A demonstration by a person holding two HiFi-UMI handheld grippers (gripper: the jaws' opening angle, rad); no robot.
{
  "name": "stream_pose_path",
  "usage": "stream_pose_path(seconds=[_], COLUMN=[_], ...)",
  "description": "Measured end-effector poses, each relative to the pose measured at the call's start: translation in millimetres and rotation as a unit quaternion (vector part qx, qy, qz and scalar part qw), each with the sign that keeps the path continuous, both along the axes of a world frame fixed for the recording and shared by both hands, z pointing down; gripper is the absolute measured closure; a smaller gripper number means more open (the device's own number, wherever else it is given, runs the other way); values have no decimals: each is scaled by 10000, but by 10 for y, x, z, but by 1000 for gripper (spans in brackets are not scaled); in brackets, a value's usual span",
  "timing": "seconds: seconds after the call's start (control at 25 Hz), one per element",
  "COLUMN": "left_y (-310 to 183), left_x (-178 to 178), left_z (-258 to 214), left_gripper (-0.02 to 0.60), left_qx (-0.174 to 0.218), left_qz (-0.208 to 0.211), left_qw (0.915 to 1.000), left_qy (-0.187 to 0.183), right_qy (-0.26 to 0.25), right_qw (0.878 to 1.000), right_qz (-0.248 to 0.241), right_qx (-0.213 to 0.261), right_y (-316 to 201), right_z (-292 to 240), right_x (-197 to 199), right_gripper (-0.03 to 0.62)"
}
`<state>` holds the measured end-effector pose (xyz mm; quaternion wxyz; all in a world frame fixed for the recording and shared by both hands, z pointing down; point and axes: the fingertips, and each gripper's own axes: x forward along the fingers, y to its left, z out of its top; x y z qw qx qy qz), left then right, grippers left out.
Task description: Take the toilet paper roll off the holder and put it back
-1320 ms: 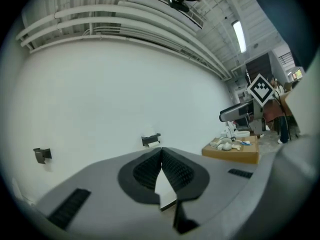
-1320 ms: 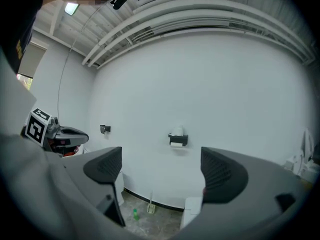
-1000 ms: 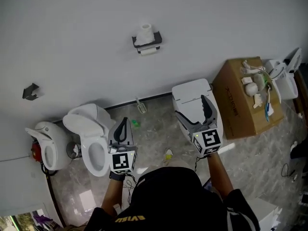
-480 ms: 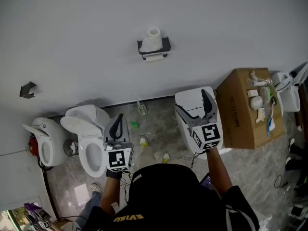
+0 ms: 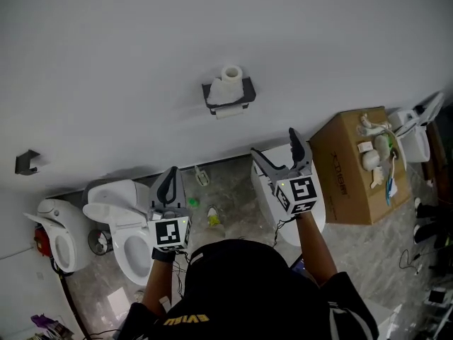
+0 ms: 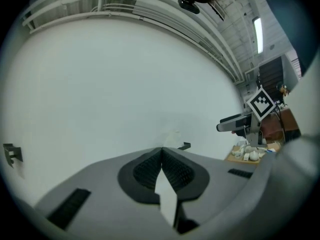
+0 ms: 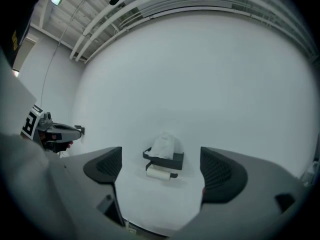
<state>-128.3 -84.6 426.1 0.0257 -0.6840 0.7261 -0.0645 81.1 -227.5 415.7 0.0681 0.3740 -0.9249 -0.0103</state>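
Left gripper (image 6: 161, 152) jaws were shut, pads meeting, nothing between them. It was held below and well left of the holder (image 7: 173, 159), over an open white toilet (image 5: 127, 243) in the head view, and pointed at the white wall (image 5: 106, 62).

The holder was a black shelf fixed to the wall. The toilet paper roll (image 7: 157, 173) hung on the bar just under the shelf, lying sideways. A second roll (image 7: 163, 146) stood upright on top of the shelf with loose paper bunched around it.

Right gripper (image 7: 162, 168) jaws were wide apart and empty. In the right gripper view the holder and both rolls were framed between the jaws, well apart from the pads, with no contact. In the head view this gripper was below the holder and slightly right, over a white lidded fixture (image 5: 263, 190).

A cardboard box (image 5: 350, 168) stood on the floor (image 5: 233, 190), below and well right of the holder. Small white items lay on top of it; I couldn't tell what they were.
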Motion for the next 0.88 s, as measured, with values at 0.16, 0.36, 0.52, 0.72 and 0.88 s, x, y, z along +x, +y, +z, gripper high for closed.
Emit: stream_pose_path(seconds=[0.16, 0.36, 0.52, 0.72, 0.88], left_y=[-391, -809, -1088, -1195, -1156], left_x=[-298, -570, -590, -564, -549], left_z=[18, 194, 280, 286, 287], left_gripper=[571, 571, 571, 571, 571], left_qx=[33, -80, -113, -35, -61], left_qz=[396, 806, 1068, 1141, 1195], left_qw=[9992, 9967, 9941, 9933, 9927], left_qy=[21, 104, 142, 182, 182], right_qy=[77, 128, 239, 257, 309], right_qw=[9996, 9985, 9978, 9977, 9979], right_qz=[286, 524, 611, 628, 565], right_qx=[15, -23, 38, -32, -105], right_y=[-295, -593, -836, -1110, -1294], right_z=[18, 102, 160, 276, 353], right_x=[-259, -583, -743, -920, -1080], right_gripper=[102, 102, 103, 105, 106])
